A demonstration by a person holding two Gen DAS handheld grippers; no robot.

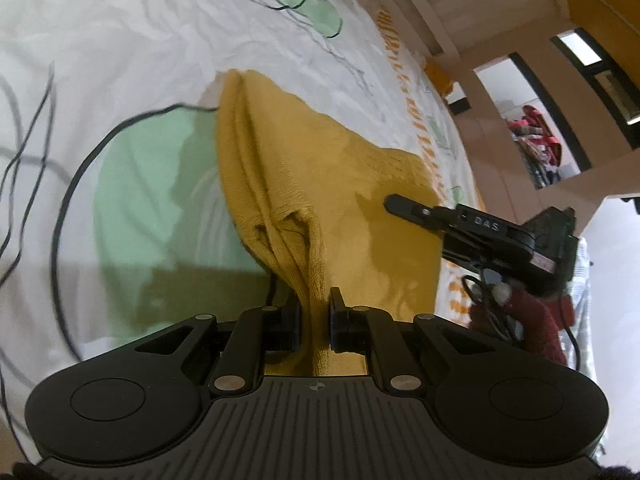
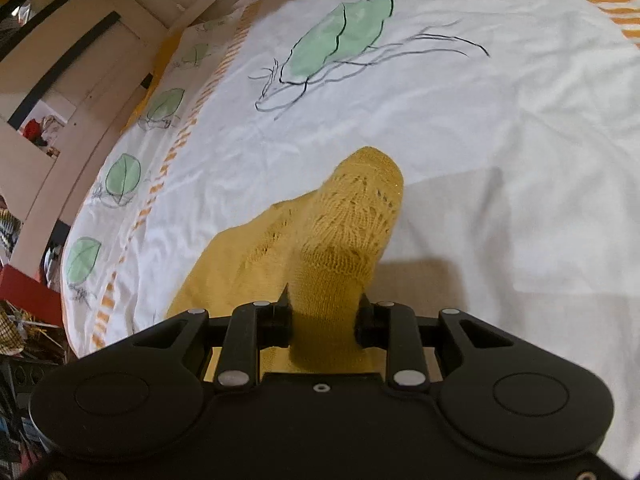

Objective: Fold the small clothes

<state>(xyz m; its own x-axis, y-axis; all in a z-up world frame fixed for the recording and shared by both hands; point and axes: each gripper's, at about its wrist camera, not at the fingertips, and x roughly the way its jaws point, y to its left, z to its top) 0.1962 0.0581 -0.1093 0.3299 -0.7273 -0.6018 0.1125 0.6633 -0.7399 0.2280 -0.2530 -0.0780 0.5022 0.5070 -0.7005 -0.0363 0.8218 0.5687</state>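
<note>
A mustard-yellow knit garment [image 1: 304, 168] lies partly on a white bedsheet [image 1: 120, 40] printed with green leaves. My left gripper [image 1: 314, 312] is shut on a bunched fold of its plain-knit edge, lifting it off the sheet. In the right wrist view, my right gripper [image 2: 324, 312] is shut on a thick bunch of the garment's lacy-patterned part [image 2: 352, 216], which hangs over and past the jaws. One black finger [image 1: 404, 205] of the right gripper also shows in the left wrist view, over the garment's far side.
The bedsheet [image 2: 480, 140] spreads wide around the garment, with an orange-striped border [image 2: 176, 148]. A pale wooden bed frame and shelving [image 1: 492, 128] run along the far edge. A dark red sleeve [image 1: 536, 320] and cables sit behind the right gripper.
</note>
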